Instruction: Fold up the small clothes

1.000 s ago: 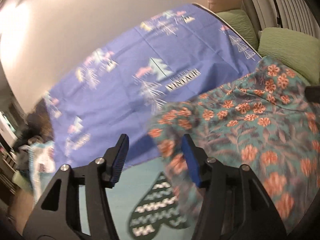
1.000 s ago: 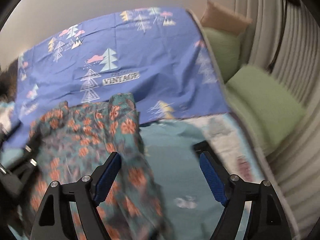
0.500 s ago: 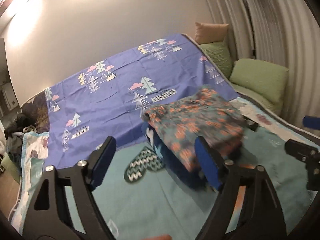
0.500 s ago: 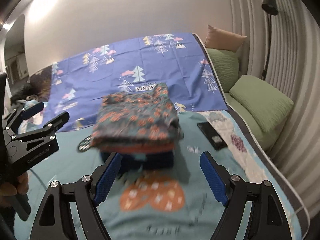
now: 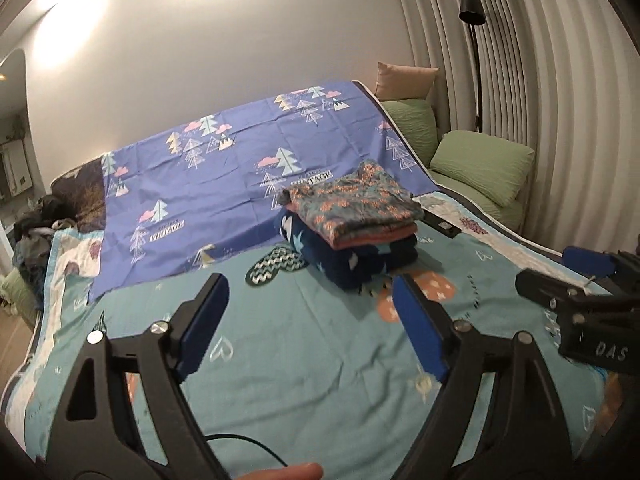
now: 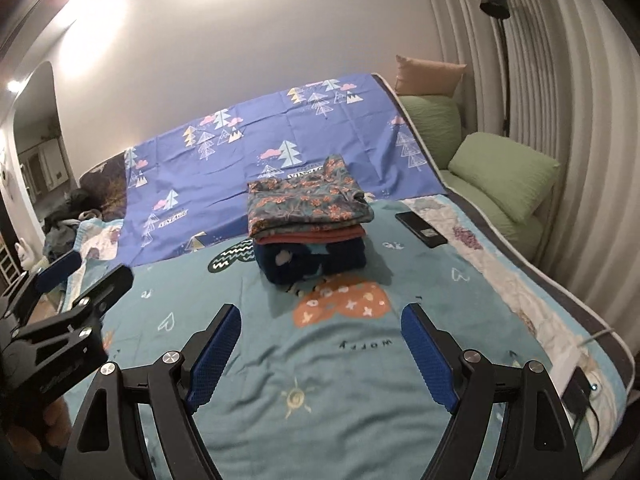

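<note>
The folded clothes sit as one stack (image 6: 310,228) ahead of both my claws, on the teal quilt of the bed (image 6: 360,380), right at the near edge of the blue tree-print sheet (image 6: 248,148). The floral garment (image 6: 306,204) lies on top, a thin orange-red layer under it and a dark navy piece (image 6: 312,260) at the bottom. I judge the heaviest is lowest so the pile stays square; the top piece's far corner sticks out a little.

My right claw (image 6: 320,354) hangs wide open, pads apart, gripping nothing and touching nothing, the stack well beyond its tips. My left claw (image 5: 310,326) is likewise spread wide and empty, the pile ahead and slightly to its right.

A dark phone (image 6: 420,229) lies right of the stack; unfolded laundry (image 5: 38,232) is heaped far off left.
</note>
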